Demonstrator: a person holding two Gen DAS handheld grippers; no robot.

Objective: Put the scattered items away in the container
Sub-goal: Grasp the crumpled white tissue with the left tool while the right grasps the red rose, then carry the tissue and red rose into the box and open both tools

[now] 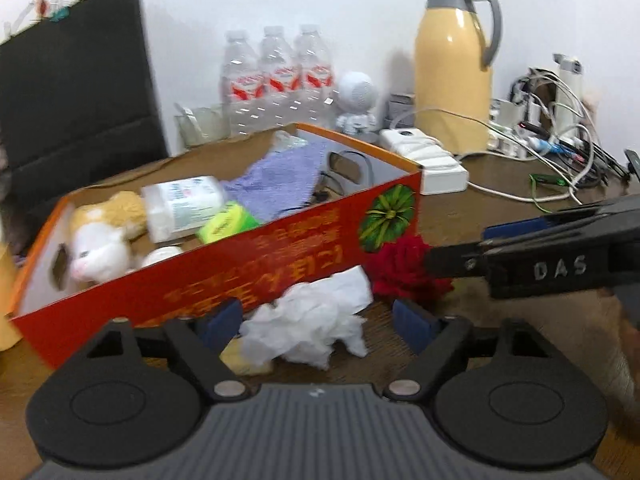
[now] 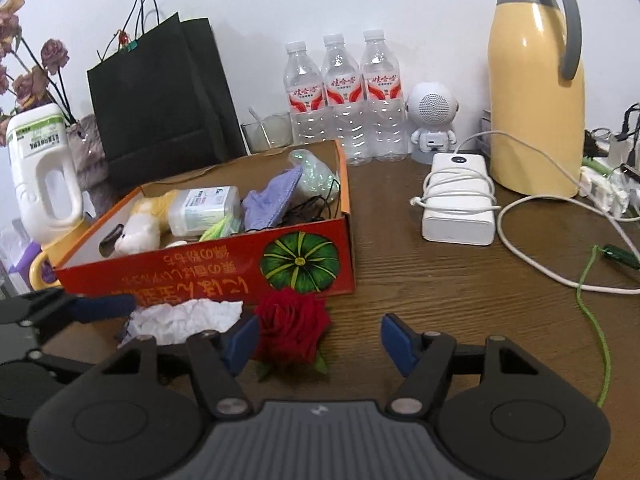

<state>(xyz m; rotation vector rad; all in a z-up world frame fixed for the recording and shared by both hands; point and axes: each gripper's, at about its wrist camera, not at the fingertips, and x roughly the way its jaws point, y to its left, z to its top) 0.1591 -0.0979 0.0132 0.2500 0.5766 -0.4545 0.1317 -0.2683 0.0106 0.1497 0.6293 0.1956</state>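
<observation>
A crumpled white tissue [image 1: 308,328] lies on the wooden table in front of the red-and-orange cardboard box [image 1: 260,260]. My left gripper [image 1: 316,320] stands open around the tissue, its pads clear of it. A red rose [image 2: 292,328] lies next to the tissue [image 2: 184,318], against the box [image 2: 200,276] front. My right gripper [image 2: 320,340] is open with the rose between its fingers, nearer the left one. The box holds a plush cat [image 1: 104,240], a white bottle [image 1: 184,204], a green pack [image 1: 228,222] and a purple cloth [image 1: 280,176].
Along the back wall stand a black paper bag [image 2: 160,108], three water bottles [image 2: 340,92], a white robot speaker [image 2: 432,116] and a yellow thermos [image 2: 536,92]. A white power bank [image 2: 458,200] and cables [image 2: 560,276] lie at the right. A white jug [image 2: 40,176] stands left of the box.
</observation>
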